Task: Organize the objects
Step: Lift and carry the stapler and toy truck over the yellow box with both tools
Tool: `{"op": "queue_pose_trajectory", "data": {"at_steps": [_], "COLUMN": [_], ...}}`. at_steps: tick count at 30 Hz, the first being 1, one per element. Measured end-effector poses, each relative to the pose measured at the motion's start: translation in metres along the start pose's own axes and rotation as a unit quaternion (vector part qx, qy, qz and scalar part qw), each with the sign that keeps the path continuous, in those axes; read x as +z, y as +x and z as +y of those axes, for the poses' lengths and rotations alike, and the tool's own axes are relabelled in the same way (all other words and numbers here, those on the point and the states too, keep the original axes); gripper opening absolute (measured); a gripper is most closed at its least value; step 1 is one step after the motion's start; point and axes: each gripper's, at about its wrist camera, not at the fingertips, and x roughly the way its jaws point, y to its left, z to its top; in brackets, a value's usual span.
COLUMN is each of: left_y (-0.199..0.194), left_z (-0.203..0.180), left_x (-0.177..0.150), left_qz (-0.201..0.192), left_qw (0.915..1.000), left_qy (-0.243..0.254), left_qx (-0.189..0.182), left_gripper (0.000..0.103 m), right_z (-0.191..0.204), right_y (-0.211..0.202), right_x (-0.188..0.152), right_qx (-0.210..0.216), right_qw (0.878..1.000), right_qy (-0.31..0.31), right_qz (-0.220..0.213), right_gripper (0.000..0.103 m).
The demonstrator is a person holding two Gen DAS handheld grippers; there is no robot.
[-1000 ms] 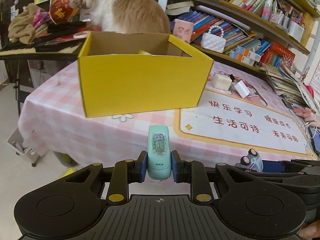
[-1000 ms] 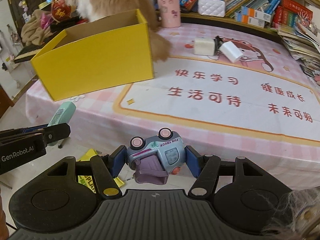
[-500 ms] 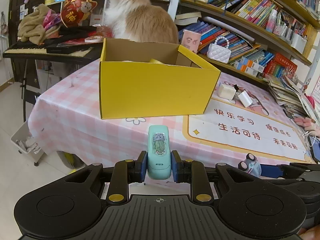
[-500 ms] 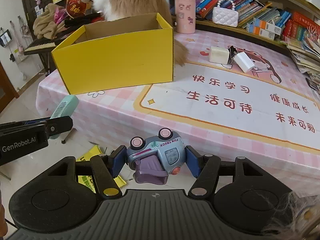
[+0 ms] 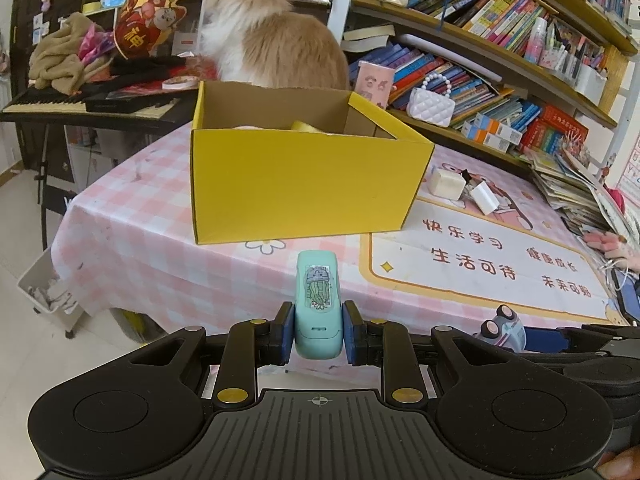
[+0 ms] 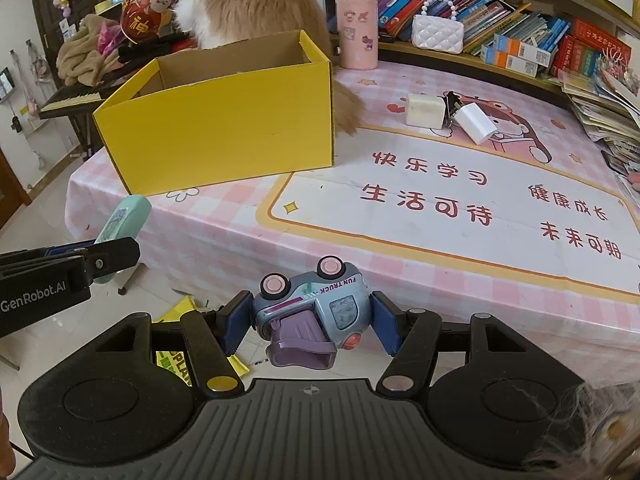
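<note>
Hard plastic, light, likely slippery: left gripper (image 5: 316, 334) clenched on mint stapler's (image 5: 317, 304) flanks, right gripper (image 6: 310, 322) grasping toy truck (image 6: 312, 308) endwise.

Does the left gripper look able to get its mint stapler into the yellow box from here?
Probably yes: the left gripper, shut on the mint stapler, faces the yellow box, whose top is open, with nothing between. The cat sits behind it.

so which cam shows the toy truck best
The right wrist view: the toy truck sits upside down in the right gripper, wheels and lettering clear. The left wrist view catches only its wheels and part of the body at the lower right edge.
</note>
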Motion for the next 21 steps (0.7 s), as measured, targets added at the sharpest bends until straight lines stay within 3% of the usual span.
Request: {"op": "queue_pose_trajectory", "data": {"at_steps": [21], "left_y": [-0.005], "left_z": [0.012], "left_x": [0.016], "left_qz": [-0.027], "left_qw": [0.9992], "left_qy": [-0.025], "left_qx": [0.018], "left_gripper": [0.023], "right_z": [0.019], "right_y": [0.010], "right_x": [0.017], "right_qx": [0.024], "right_qw": [0.999], "right_qy": [-0.039], "right_qz": [-0.004], "right_gripper": [0.060]}}
